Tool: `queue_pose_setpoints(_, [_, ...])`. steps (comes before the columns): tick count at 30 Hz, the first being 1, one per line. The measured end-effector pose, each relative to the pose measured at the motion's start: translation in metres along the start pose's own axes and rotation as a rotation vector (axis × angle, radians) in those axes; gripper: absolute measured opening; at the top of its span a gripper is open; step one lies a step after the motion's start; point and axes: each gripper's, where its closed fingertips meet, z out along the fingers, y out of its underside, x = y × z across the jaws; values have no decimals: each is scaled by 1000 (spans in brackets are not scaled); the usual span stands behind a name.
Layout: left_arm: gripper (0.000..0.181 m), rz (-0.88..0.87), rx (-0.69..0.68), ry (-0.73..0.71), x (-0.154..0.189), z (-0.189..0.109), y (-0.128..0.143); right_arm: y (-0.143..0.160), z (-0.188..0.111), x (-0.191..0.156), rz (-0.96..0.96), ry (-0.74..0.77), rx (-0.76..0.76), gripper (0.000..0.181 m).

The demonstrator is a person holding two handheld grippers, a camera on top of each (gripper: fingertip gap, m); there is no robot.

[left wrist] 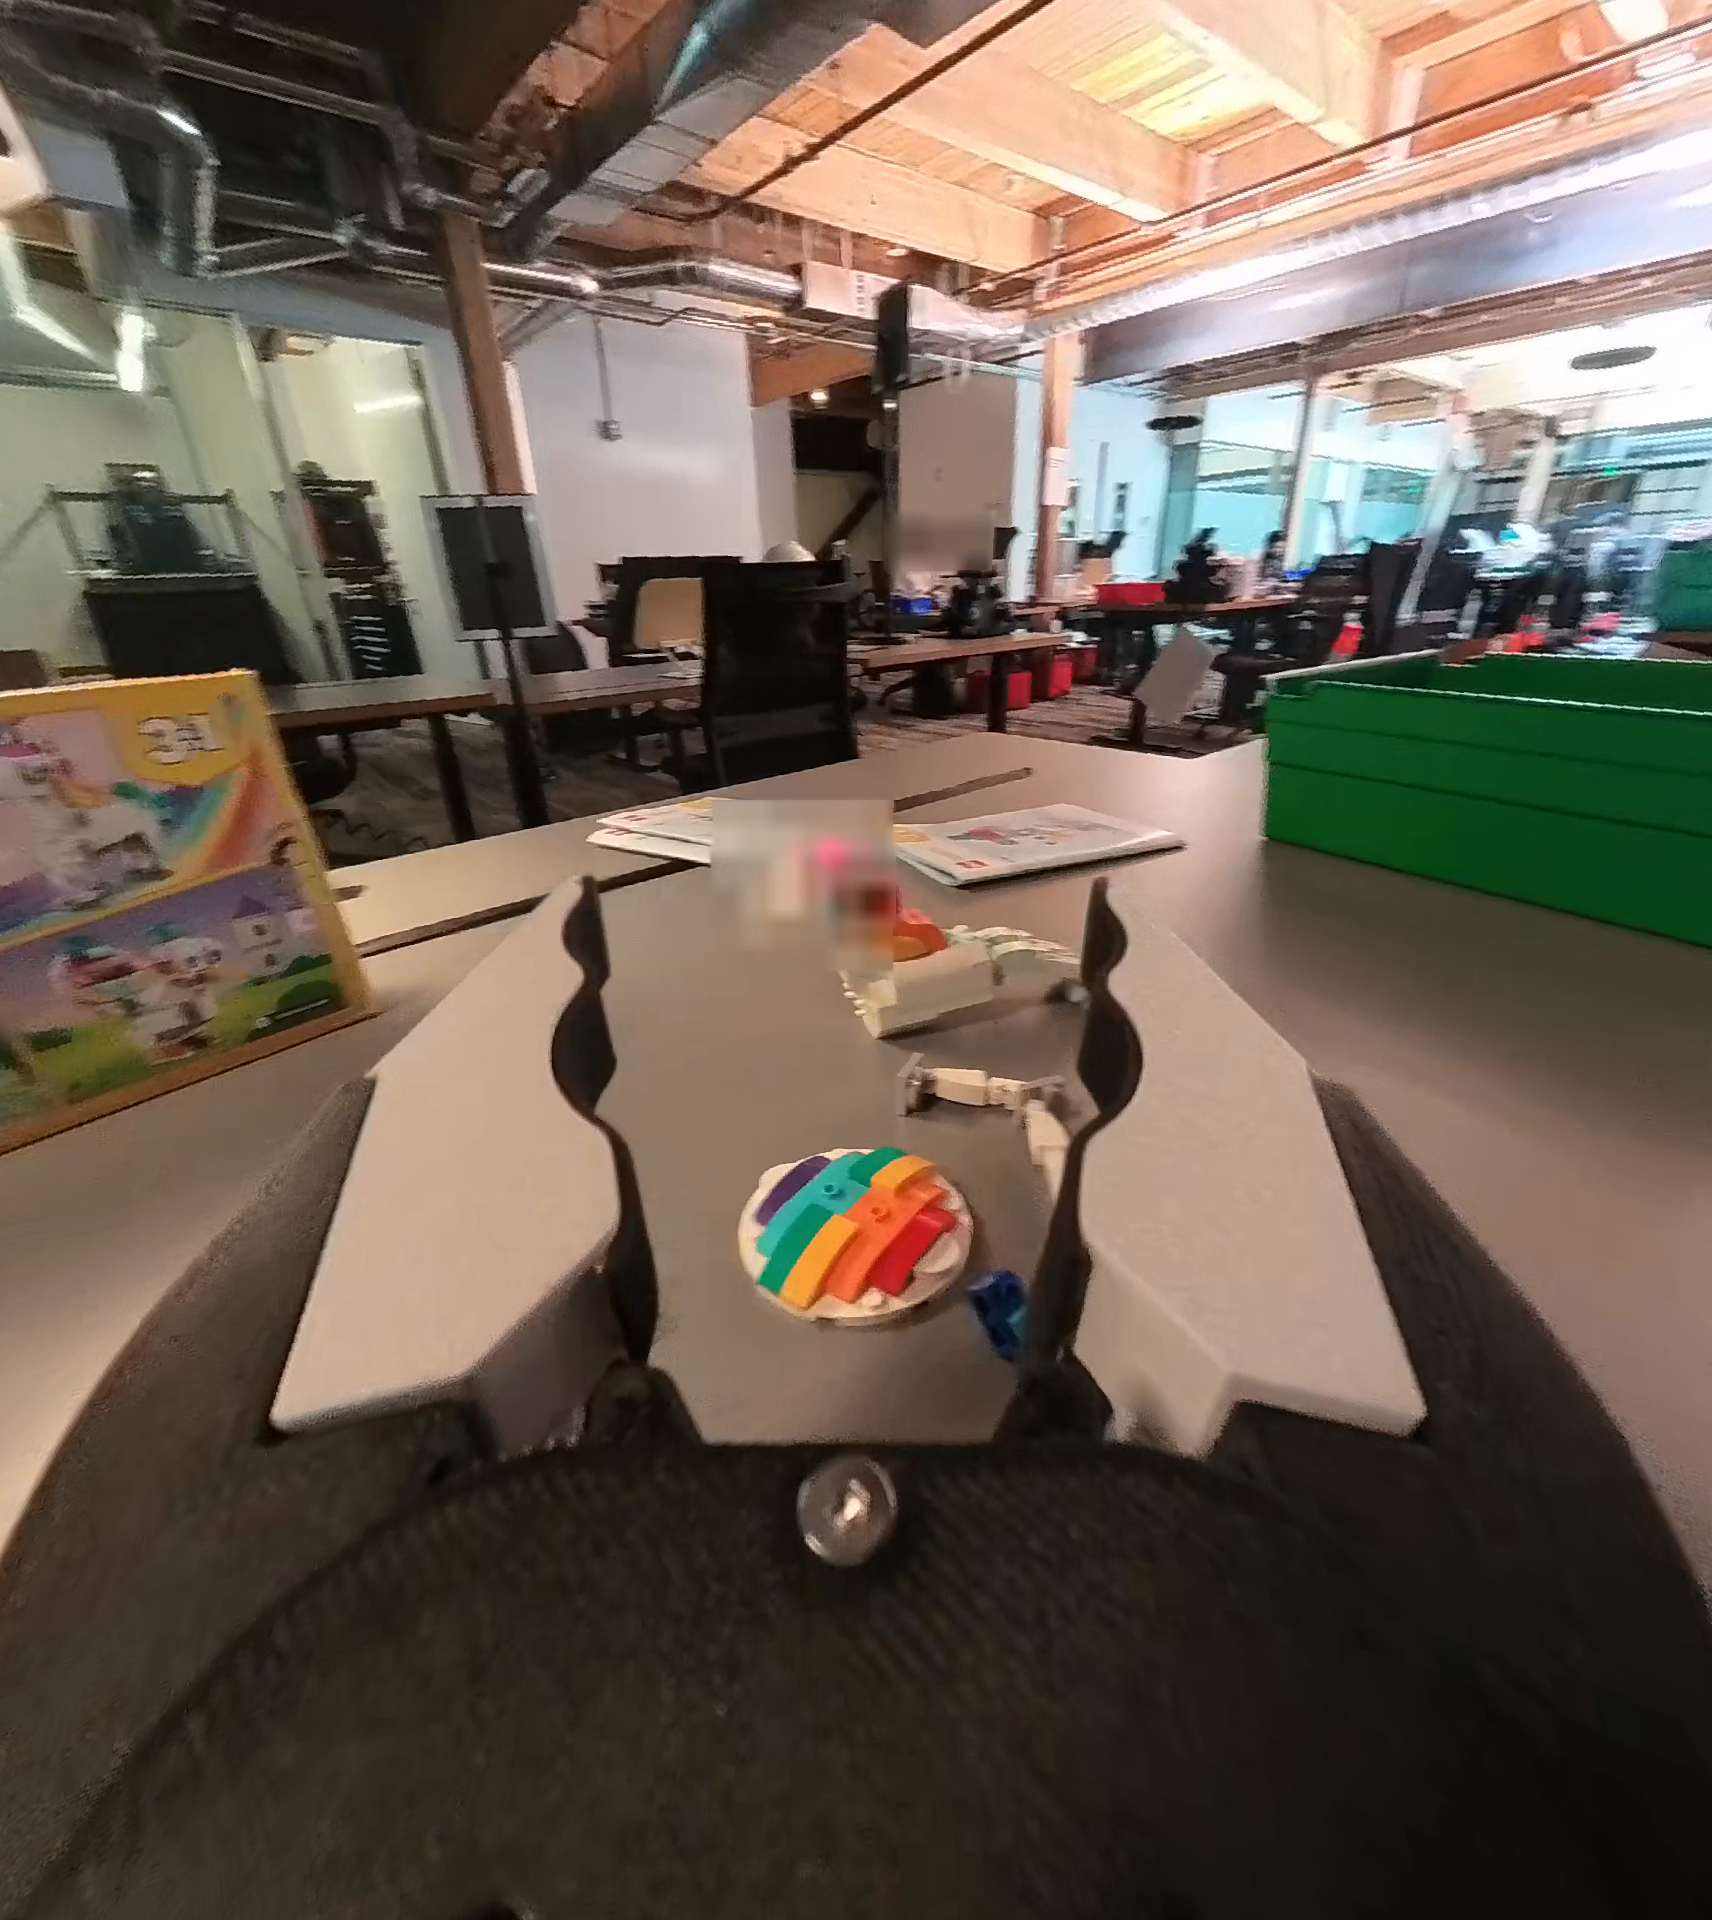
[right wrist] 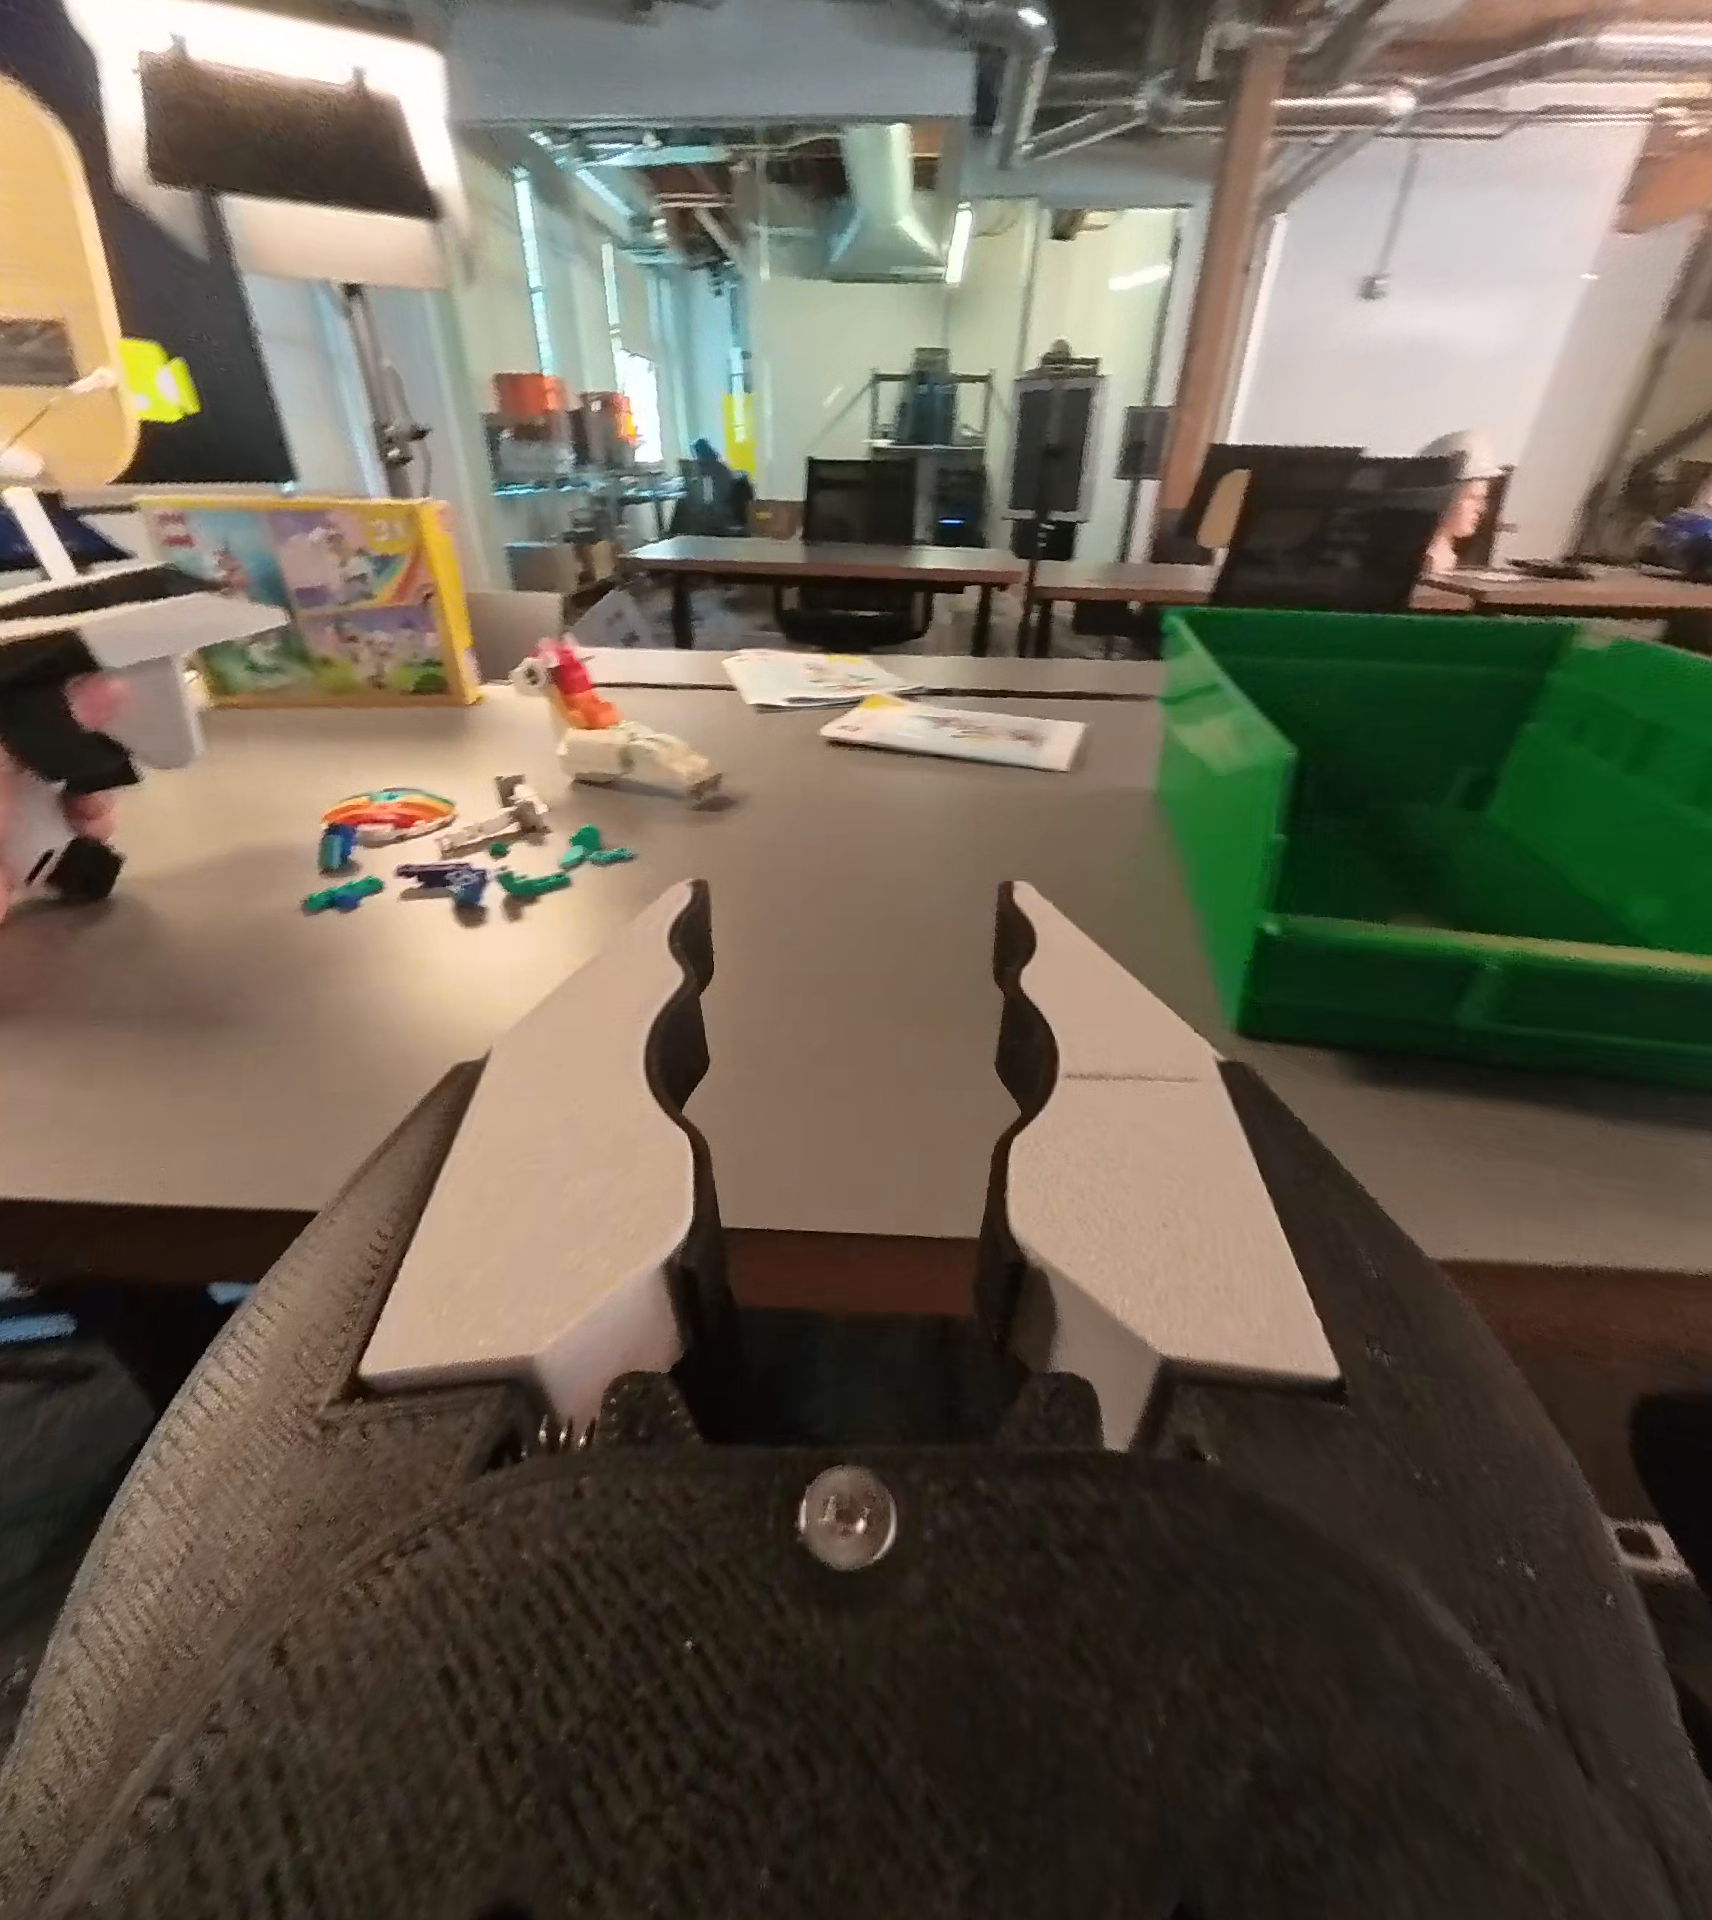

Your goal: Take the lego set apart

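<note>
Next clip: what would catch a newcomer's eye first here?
Probably the round white plate topped with rainbow-coloured curved bricks, lying on the grey table between the open fingers of the left tool. Next, the white brick-built animal figure with a pink and orange mane farther back, with small green and blue loose pieces scattered before it. To the right stands a bright green plastic bin.

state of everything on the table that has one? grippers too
left hand-held gripper: open, empty
right hand-held gripper: open, empty
unicorn body: partly assembled, on table
rainbow disc: assembled, lying flat
white leg piece: detached
green bin: open
lego box: standing upright
</note>
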Motion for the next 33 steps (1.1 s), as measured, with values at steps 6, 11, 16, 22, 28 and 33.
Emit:
queue_pose_setpoints(6, [92,-36,12,-140,-27,-7,-1,-9,-35,42,37,149,28,54])
queue_pose_setpoints(11, [101,-40,-33,-105,-23,-1,5,6,-72,78,74,304,57,54])
queue_pose_setpoints(16, [103,35,-71,-125,-19,3,9,28,-93,110,194,341,40,55])
queue_pose_setpoints(22, [103,96,-110,-164,-20,4,14,60,-99,125,368,273,-28,56])
queue_pose_setpoints(28, [102,86,-112,-210,-28,2,14,79,-108,138,590,210,-17,54])
queue_pose_setpoints(33, [102,106,-126,-210,-27,3,16,90,-103,142,666,183,-60,50])
